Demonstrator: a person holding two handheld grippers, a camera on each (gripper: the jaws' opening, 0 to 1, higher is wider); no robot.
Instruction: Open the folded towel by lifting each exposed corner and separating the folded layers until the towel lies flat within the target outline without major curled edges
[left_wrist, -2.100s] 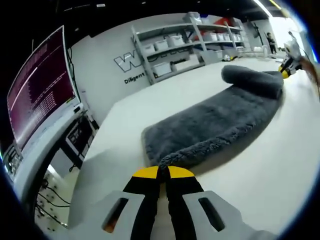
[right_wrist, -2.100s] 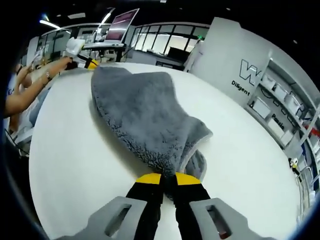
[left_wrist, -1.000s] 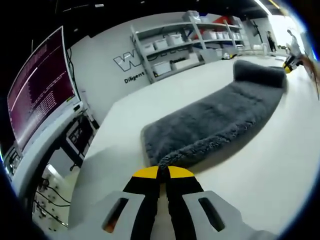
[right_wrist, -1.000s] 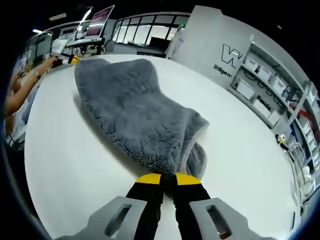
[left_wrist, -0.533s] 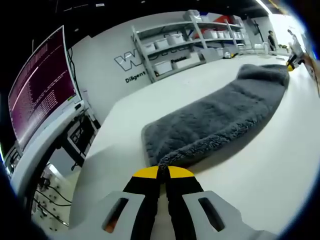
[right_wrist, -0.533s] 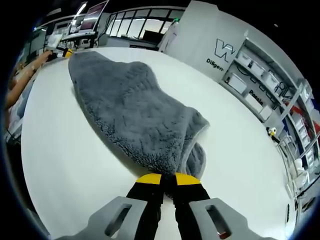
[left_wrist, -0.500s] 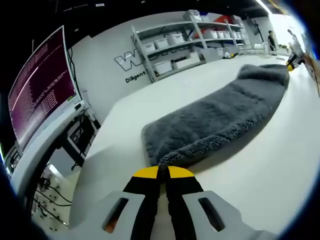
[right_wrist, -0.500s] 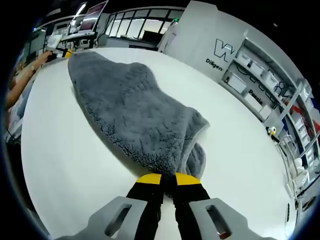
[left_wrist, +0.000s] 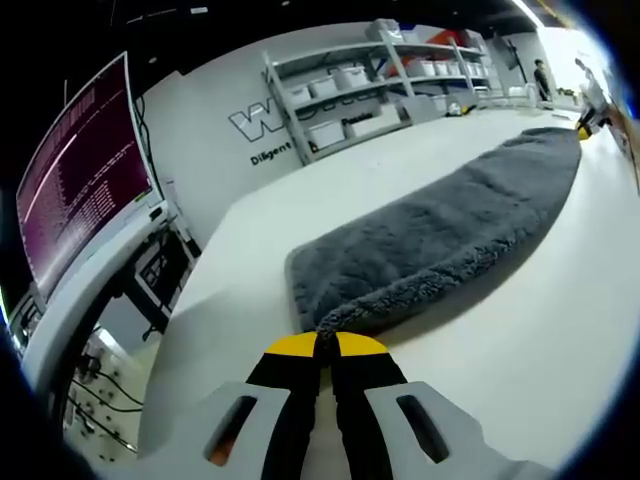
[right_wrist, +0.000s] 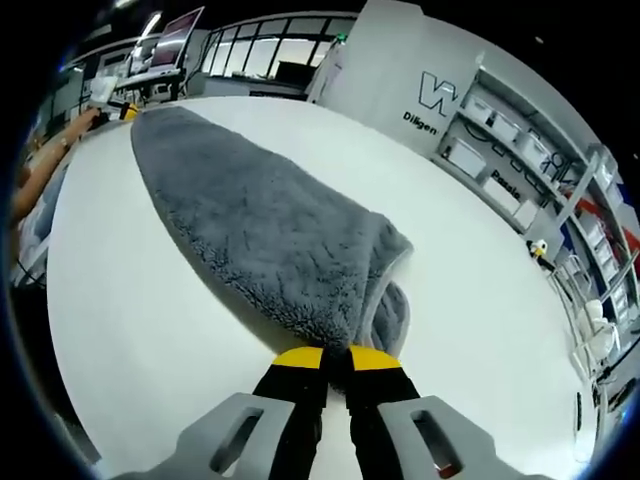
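I am holding opposite ends of the towel (left_wrist: 440, 235) with the left tongs (left_wrist: 326, 345) and right tongs (right_wrist: 337, 357), both clamped, stretching it flat along the white surface (left_wrist: 540, 340).

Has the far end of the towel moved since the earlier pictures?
Yes. In the left gripper view the towel had a raised roll below the shelves; now that end lies flat, stretched farther along the table.

The left claw (left_wrist: 325, 343) is seen closed, yellow tips pressed together low over the bench. The right claw (right_wrist: 337, 357) is likewise clamped tight.
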